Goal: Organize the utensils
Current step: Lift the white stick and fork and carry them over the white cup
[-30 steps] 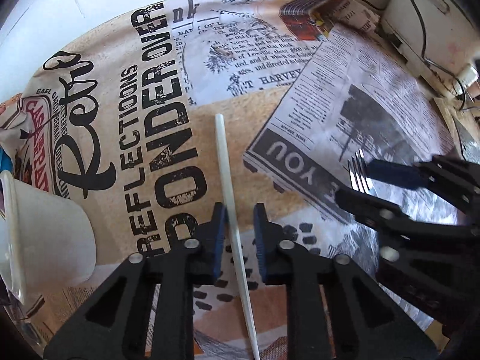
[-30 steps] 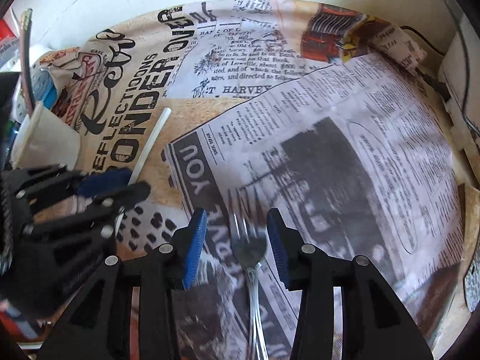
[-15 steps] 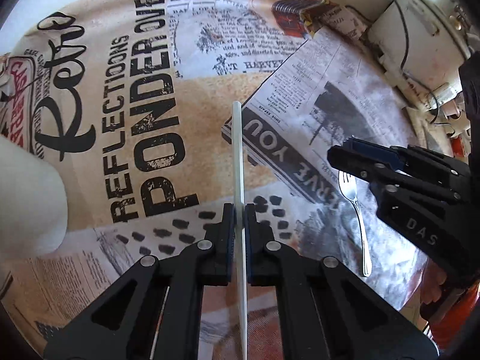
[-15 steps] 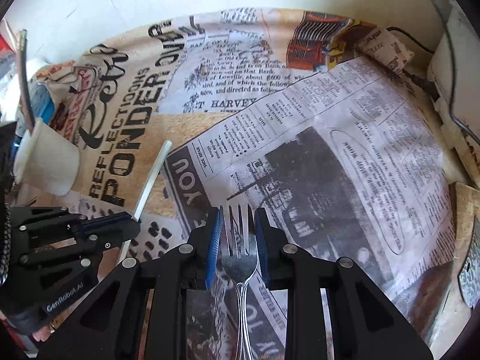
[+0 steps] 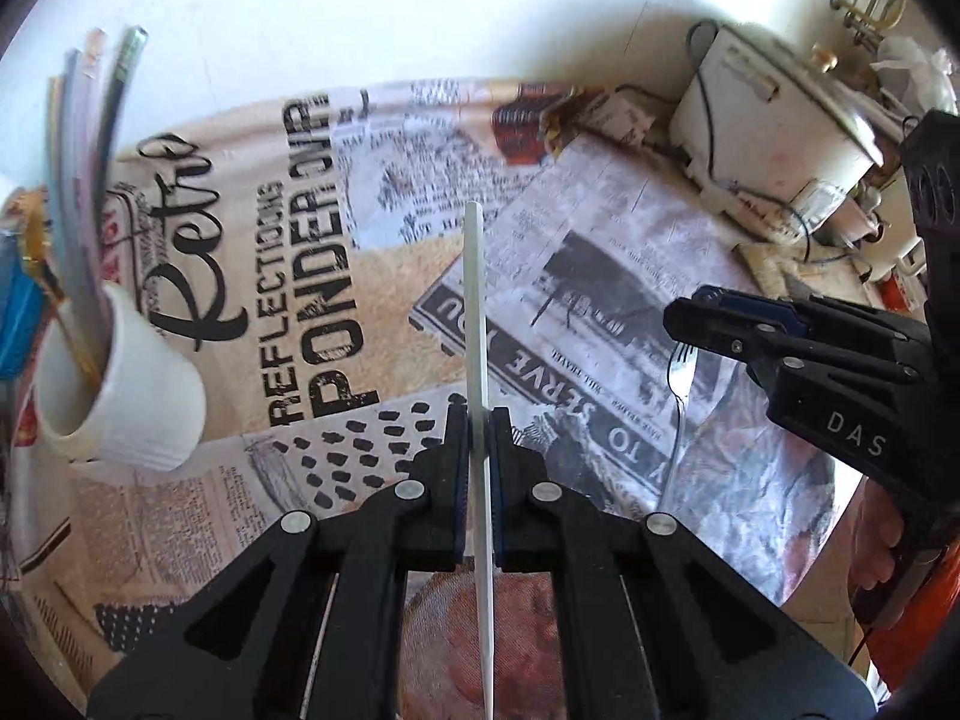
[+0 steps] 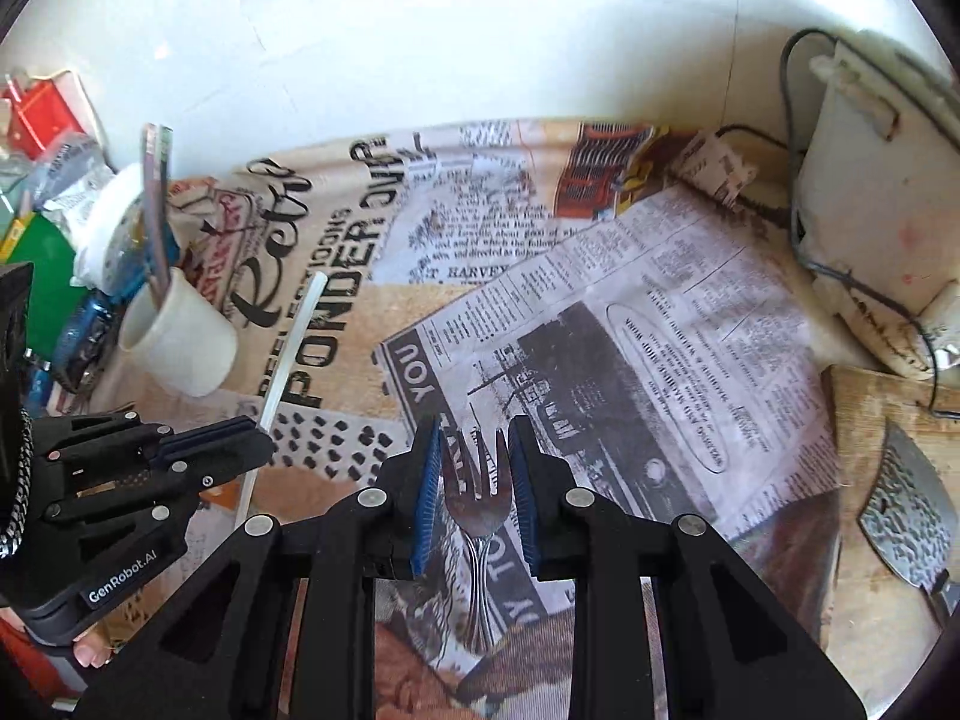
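My left gripper [image 5: 477, 420] is shut on a long white stick [image 5: 474, 300] and holds it above the table, pointing away from me. My right gripper [image 6: 474, 438] is shut on a metal fork [image 6: 477, 504], tines forward, lifted off the newspaper-print cloth [image 6: 420, 228]. In the left wrist view the right gripper [image 5: 708, 315] with the fork [image 5: 678, 372] is at the right. In the right wrist view the left gripper [image 6: 240, 438] with the stick [image 6: 294, 342] is at the left. A white cup [image 5: 120, 384] holding several utensils stands at the left; it also shows in the right wrist view [image 6: 180, 342].
A white appliance [image 6: 888, 228] with cables stands at the back right. A wooden board [image 6: 888, 480] with a dark metal piece [image 6: 906, 510] lies at the right. Coloured packets and clutter [image 6: 42, 228] sit behind the cup. A white wall [image 6: 480, 30] backs the table.
Both grippers closed on their items and lifted them off the table: the left on the white stick, the right on the fork. The cup has come more into view.
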A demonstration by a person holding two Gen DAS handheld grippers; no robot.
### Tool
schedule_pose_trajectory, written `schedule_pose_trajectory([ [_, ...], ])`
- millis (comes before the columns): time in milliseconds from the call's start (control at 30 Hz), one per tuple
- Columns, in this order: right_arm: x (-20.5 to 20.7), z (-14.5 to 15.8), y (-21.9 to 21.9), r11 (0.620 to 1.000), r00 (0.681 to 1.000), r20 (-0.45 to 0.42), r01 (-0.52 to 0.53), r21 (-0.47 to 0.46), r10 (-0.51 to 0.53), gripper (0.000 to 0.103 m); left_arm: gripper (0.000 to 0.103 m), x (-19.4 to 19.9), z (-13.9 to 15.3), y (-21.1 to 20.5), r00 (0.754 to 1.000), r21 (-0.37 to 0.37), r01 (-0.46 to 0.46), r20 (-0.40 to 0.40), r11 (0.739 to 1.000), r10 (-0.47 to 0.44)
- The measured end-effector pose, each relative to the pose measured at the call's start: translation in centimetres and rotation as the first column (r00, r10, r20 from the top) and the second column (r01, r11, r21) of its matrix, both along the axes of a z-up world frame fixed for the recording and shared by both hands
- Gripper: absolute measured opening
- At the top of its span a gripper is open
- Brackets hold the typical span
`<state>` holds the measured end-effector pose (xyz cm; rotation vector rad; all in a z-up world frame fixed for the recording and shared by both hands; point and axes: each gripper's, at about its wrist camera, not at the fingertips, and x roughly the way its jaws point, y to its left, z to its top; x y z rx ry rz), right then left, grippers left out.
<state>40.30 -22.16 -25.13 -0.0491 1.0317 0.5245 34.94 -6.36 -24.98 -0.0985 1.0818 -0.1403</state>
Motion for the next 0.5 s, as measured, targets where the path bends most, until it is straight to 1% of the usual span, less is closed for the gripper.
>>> schedule_pose_trajectory([
  [200,-1.7,2.3,-0.4,1.000,0.999,0.049,-0.005,0.028,0.003,0.020,0.004,-1.7,3.0,0.5,0.992,0.008,-0.070,0.108,0.998,0.069],
  [333,-2.3,3.9,0.1,0.999,0.996,0.086,-0.016,0.041,0.012,0.020,0.004,-2.8,4.9,1.6,0.977,0.002,-0.119,0.180,0.993,0.117],
  [500,-2.6,5.6,1.0,0.997,0.992,0.123,-0.036,0.065,0.028,0.020,0.004,-4.2,7.3,3.1,0.950,-0.001,-0.175,0.261,0.984,0.170],
])
